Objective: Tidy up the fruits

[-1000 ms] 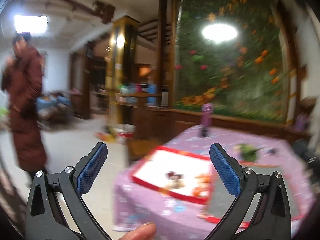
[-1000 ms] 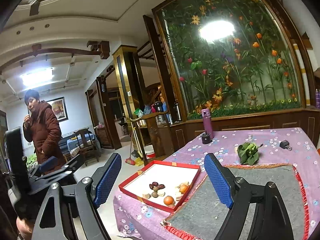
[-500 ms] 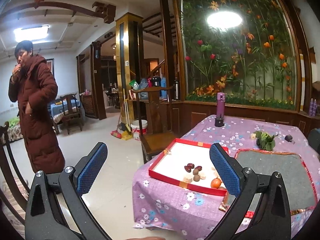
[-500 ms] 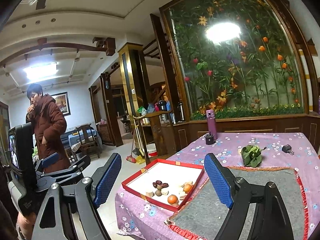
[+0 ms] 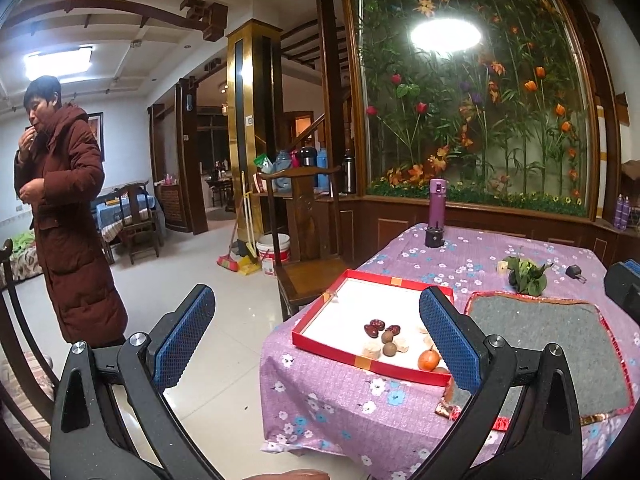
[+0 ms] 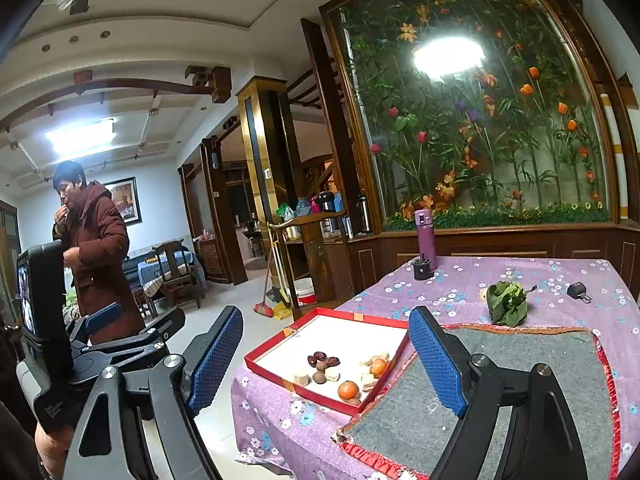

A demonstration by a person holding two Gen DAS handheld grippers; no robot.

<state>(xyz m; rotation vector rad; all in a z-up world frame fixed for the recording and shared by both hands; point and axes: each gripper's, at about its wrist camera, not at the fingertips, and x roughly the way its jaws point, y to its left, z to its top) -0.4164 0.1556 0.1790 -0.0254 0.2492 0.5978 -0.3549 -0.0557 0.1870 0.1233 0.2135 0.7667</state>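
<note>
A red tray (image 5: pixel 372 300) with a white floor sits at the near left corner of the purple table. It holds an orange (image 5: pixel 428 359), dark red dates (image 5: pixel 376 326), brown round fruits (image 5: pixel 387 337) and pale pieces (image 5: pixel 372 347). My left gripper (image 5: pixel 318 304) hangs open and empty in the air before the table. In the right wrist view the tray (image 6: pixel 344 340) shows two oranges (image 6: pixel 348 390). My right gripper (image 6: pixel 326 324) is open too, short of the tray, with nothing between its fingers.
A grey felt mat (image 5: pixel 552 344) with a red fringe lies right of the tray. Behind it are a leafy green bunch (image 5: pixel 526 276), a purple bottle (image 5: pixel 437 204) and a small black cap (image 5: pixel 434 236). A person in a brown coat (image 5: pixel 68 220) stands left. A wooden chair (image 5: pixel 304 240) stands behind the tray.
The left wrist view was blurred by a swing and is now sharp and steady, with the tray a little further right. The right gripper has barely shifted. Both stay open.
</note>
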